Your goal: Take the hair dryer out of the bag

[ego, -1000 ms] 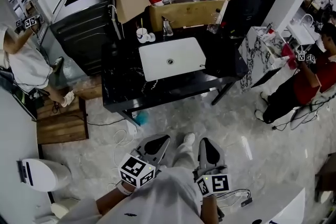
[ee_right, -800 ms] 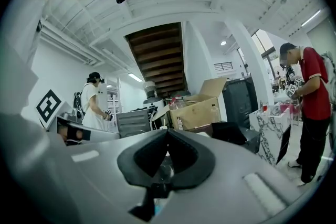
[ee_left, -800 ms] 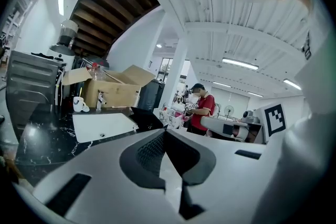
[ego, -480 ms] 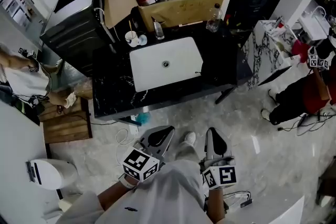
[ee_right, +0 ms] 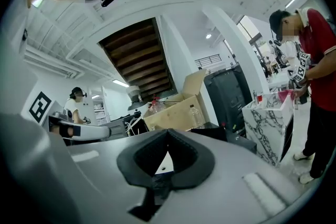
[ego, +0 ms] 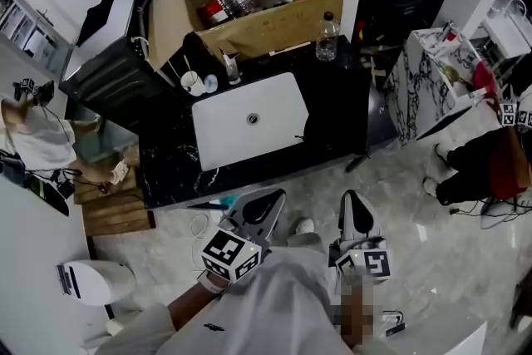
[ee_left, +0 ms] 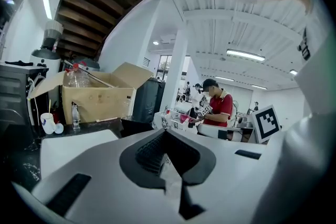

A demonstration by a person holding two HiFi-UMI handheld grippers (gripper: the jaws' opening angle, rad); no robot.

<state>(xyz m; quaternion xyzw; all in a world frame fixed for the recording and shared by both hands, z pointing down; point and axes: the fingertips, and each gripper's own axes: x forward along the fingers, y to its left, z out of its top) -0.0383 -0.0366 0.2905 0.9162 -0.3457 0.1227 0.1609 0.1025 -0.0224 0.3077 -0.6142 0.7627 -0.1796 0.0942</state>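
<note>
Left gripper: shut, empty, short of the sink.
Right gripper: shut, empty.
Risk: if I reach the bag, right of the sink, with jaws unopened, I shove it.

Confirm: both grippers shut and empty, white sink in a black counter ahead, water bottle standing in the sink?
One thing is wrong: the bottle is not in the sink. The head view shows it standing on the counter at the back edge, beside the box. The rest holds: the left gripper and right gripper are shut and empty, with the white sink in the black counter ahead.
</note>
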